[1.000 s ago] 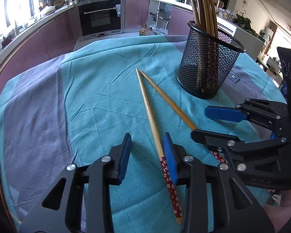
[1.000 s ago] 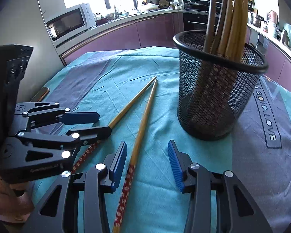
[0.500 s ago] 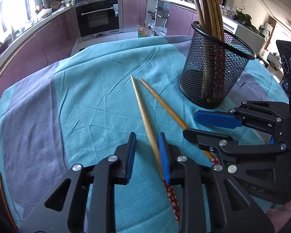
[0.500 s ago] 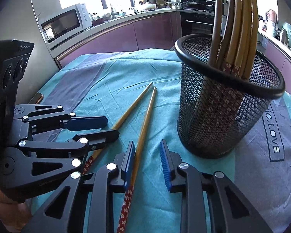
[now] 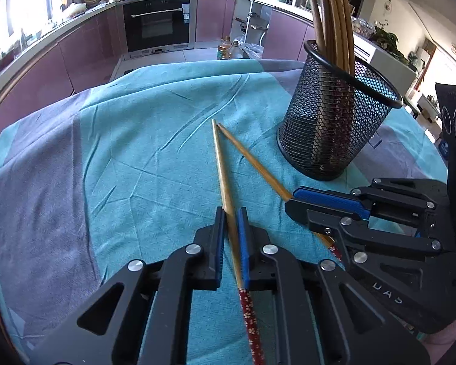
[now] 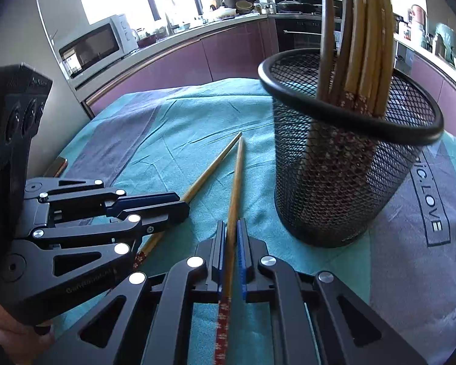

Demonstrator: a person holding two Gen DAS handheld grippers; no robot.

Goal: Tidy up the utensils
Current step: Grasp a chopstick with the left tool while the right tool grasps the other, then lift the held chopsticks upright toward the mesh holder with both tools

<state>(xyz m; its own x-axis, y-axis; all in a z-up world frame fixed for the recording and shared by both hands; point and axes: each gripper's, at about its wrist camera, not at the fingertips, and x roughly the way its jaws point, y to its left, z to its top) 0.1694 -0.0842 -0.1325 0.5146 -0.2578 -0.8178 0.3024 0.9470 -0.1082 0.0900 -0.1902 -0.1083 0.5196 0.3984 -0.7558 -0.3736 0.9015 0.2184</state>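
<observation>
Two wooden chopsticks with red flowered ends lie on the teal cloth [image 5: 155, 152]. My left gripper [image 5: 230, 214] is closing its jaws, and the blue pads press on the left chopstick [image 5: 223, 179]. My right gripper [image 6: 230, 224] is closing its jaws the same way, with its pads pressing on the right chopstick [image 6: 235, 179]. Each gripper shows in the other's view: the right gripper [image 5: 291, 202] on the right chopstick [image 5: 252, 161], the left gripper [image 6: 184, 205] on the left chopstick [image 6: 209, 170]. A black mesh holder [image 6: 343, 188] with several chopsticks [image 6: 364, 30] stands upright just to the right.
The mesh holder [image 5: 334, 133] stands close to the right gripper. The cloth has grey bands [image 5: 42, 200] at the left and a printed label [image 6: 428, 210] at the right. Purple kitchen cabinets [image 5: 88, 54] and a microwave [image 6: 97, 45] lie beyond the table's far edge.
Both grippers went from wide open to shut, each on its own chopstick. They also edged forward along the chopsticks, toward the plain wooden part.
</observation>
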